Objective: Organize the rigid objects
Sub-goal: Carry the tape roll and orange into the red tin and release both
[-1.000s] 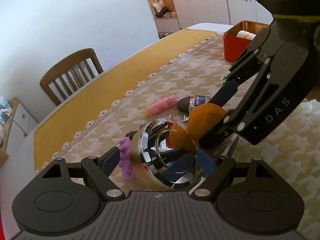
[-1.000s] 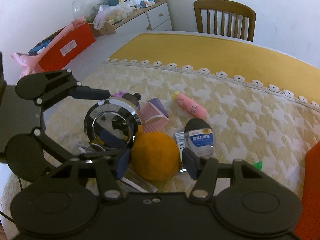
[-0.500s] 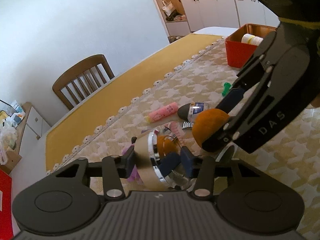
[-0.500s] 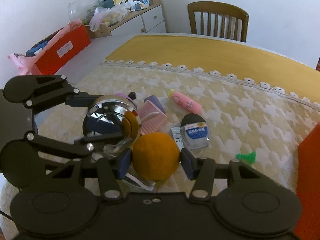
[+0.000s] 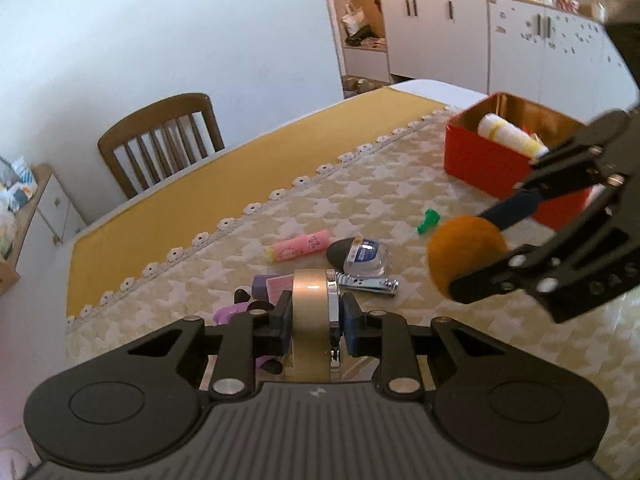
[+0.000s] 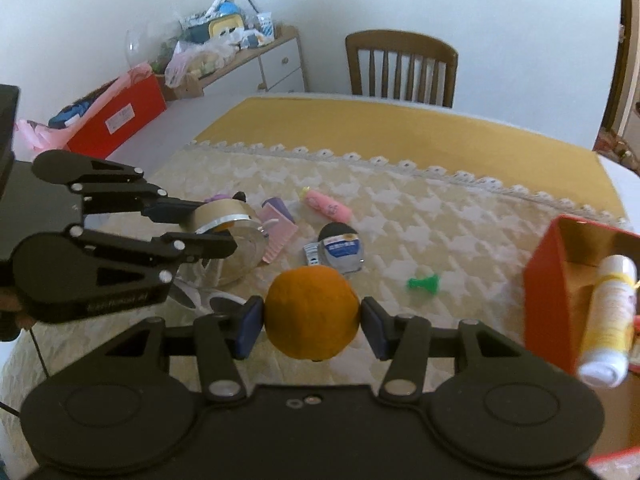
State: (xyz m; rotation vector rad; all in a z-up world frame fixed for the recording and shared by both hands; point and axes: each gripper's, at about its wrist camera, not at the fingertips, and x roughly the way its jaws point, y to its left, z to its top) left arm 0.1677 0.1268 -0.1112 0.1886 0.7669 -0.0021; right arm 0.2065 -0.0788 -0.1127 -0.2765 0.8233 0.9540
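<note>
Patterned tablecloth [image 6: 420, 216], red box [image 6: 544, 280] at edge

Table [image 5: 168, 216] spread with a yellow cloth and a lace-edged cream runner [image 5: 360, 200].
Lying on the runner: pink tube [image 5: 299, 246], nail clipper [image 5: 370, 282], green peg [image 5: 428, 220], red box [image 5: 484, 164] toward the far end.

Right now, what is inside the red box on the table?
In the red box lies a white tube with a yellow band, leaning on the gold inner wall. The box's near wall and the picture's edge hide the rest of the inside.
</note>
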